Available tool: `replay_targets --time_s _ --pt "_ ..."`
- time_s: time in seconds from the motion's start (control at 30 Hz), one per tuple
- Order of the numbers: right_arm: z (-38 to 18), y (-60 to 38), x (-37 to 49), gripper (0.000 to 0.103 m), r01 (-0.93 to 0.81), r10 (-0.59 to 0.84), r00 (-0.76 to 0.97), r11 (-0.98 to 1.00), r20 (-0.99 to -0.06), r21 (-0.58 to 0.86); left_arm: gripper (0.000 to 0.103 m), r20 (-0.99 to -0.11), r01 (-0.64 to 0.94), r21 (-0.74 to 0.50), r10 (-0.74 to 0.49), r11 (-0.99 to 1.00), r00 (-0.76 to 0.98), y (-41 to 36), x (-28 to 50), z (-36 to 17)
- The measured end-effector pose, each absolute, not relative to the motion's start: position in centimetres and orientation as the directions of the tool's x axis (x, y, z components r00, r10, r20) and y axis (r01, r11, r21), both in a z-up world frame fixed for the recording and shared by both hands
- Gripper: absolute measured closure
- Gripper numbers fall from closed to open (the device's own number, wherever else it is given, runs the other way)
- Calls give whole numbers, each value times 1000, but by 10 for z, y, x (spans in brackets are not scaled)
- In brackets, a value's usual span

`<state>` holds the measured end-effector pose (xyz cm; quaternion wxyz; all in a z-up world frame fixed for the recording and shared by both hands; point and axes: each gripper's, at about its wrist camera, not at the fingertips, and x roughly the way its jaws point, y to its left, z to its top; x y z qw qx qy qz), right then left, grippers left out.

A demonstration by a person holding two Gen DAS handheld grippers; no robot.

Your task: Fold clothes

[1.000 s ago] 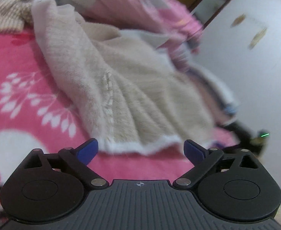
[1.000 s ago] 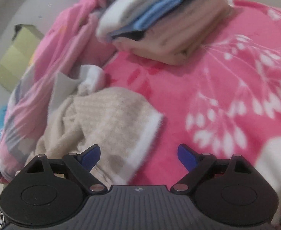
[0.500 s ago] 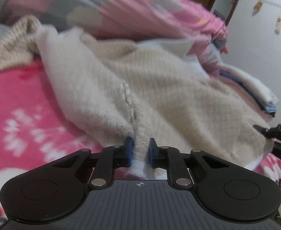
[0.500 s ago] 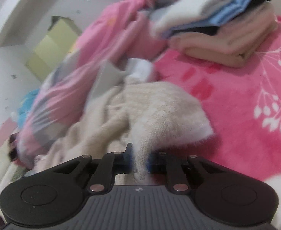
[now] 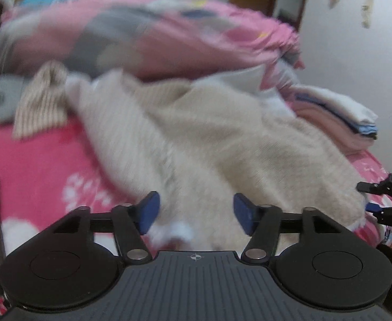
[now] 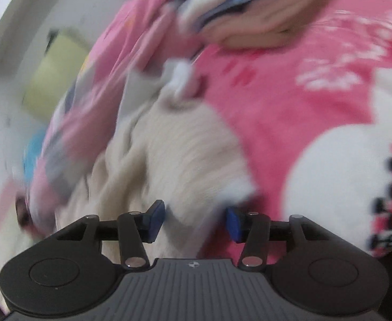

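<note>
A beige knitted sweater [image 5: 222, 144] with white trim lies spread on the pink flowered blanket [image 5: 35, 165]. My left gripper [image 5: 196, 212] stands open over its near hem, blue pads apart and the fabric loose between them. In the right wrist view the same sweater [image 6: 174, 165] is blurred. My right gripper [image 6: 194, 223] is open too, its pads either side of the white-edged corner. The right gripper's tips [image 5: 377, 200] show at the far right of the left wrist view.
A stack of folded clothes [image 5: 337, 115] sits behind the sweater, seen also as the folded stack [image 6: 249, 8]. A rumpled pink and grey quilt [image 5: 142, 34] lies along the back. A striped beige garment [image 5: 40, 104] lies at the left.
Both grippers were shut on the sweater's hem half a second ago and have opened, letting the fabric go. Both views are blurred by movement.
</note>
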<state>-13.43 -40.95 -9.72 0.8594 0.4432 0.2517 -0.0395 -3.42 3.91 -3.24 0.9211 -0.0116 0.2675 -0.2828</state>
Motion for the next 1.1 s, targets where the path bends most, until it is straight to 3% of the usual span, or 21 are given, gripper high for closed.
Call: replay_targets --time_s 0.17,0.23,0.27,0.3,0.47,0.6,0.73,0.8,0.87,0.9,0.93,1.0,1.07,1.1 --pt "-119 -439 -121 55 266 190 896 491 -400 829 5 -473 715 -171 -694 677 544 0 -49 -31" --pt "-121 -443 -116 62 245 187 909 485 -373 839 5 -474 769 -170 -736 616 484 -20 -55 -33" --pt "-120 -443 -113 75 238 182 913 489 -365 839 5 -477 791 -161 -748 590 461 -31 -57 -34" --pt "-115 -440 -110 81 232 172 917 503 -359 832 5 -478 808 -149 -757 570 445 -40 -60 -34" --pt "-73 -411 -103 88 128 123 948 696 -293 707 3 -462 868 -86 -791 490 401 -77 -63 -35" --pt "-54 -388 -79 91 -19 259 932 734 -254 678 3 -473 880 -40 -785 473 400 -107 -56 -39" --pt "-46 -374 -66 91 -101 364 885 759 -290 644 3 -488 884 -36 -780 466 392 -130 -42 -43" --pt "-42 -368 -61 91 -138 408 857 769 -314 624 8 -484 881 -43 -781 472 395 -137 -33 -46" --pt "-37 -362 -55 91 -175 450 826 777 -339 605 37 -493 872 -57 -773 486 398 -142 -26 -49" --pt "-35 -359 -53 90 -195 470 809 780 -352 595 46 -503 863 -74 -766 500 401 -142 -21 -50" --pt "-33 -355 -50 89 -214 490 792 782 -364 586 63 -512 851 -94 -758 517 404 -143 -16 -51" --pt "-31 -359 -54 83 -226 503 777 784 -378 578 78 -514 825 -143 -753 546 410 -139 -7 -52" --pt "-34 -372 -63 61 -200 486 789 782 -376 591 85 -502 803 -192 -760 564 414 -132 0 -50" --pt "-37 -380 -68 55 -182 474 797 779 -374 600 87 -491 796 -206 -763 570 420 -129 1 -48"
